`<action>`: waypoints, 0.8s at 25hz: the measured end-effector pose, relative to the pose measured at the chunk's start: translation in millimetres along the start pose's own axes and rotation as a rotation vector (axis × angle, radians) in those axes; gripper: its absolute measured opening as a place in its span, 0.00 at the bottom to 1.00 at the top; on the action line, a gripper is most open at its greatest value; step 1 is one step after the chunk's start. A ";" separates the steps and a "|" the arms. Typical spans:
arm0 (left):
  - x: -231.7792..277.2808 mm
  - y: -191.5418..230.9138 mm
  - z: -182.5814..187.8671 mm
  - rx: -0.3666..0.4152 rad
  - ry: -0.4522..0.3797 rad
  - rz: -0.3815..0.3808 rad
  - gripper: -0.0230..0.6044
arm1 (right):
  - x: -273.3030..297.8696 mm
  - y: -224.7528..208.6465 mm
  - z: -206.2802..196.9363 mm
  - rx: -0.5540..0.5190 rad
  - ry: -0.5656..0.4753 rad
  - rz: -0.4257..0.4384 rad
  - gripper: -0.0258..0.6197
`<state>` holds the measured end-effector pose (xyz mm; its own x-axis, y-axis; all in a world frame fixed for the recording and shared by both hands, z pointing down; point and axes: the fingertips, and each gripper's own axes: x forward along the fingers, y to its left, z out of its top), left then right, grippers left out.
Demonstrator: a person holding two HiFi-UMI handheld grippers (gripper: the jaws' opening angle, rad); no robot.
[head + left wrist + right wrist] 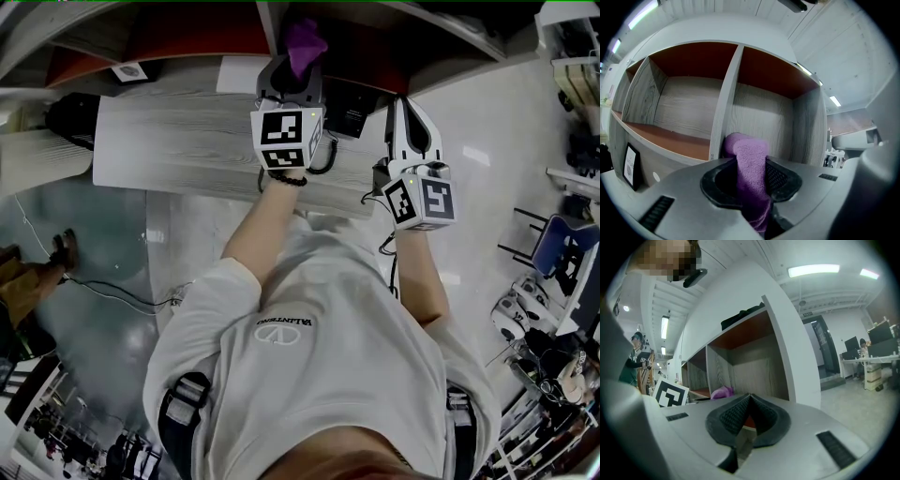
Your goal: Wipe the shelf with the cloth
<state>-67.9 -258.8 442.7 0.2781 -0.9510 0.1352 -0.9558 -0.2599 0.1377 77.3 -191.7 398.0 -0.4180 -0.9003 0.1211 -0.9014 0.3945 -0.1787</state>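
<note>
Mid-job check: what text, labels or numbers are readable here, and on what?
"VALENTINO", upside down, on the person's white shirt.
Small framed card, lower left of the left gripper view: too small to read.
Marker cubes: square patterns only, no words.

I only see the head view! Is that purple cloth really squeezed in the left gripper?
Observer: Yes. The left gripper view shows the purple cloth running down between the jaws of the left gripper, clamped.
Operator: Is the other one holding anything?
Observer: No. The right gripper view shows the right gripper shut, with nothing between its pads.
Operator: What's in front of the cloth?
Observer: The shelf. An upright divider splits it into two compartments, and the cloth faces the right-hand one.
</note>
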 end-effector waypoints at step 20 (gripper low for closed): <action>4.4 4.2 -28.2 0.045 0.034 0.025 0.21 | -5.1 -7.0 -8.5 0.011 0.016 0.007 0.04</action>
<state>-68.0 -259.4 471.5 0.2560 -0.9514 0.1710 -0.9657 -0.2437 0.0901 84.8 -188.3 406.9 -0.4259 -0.8945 0.1357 -0.8972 0.3983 -0.1906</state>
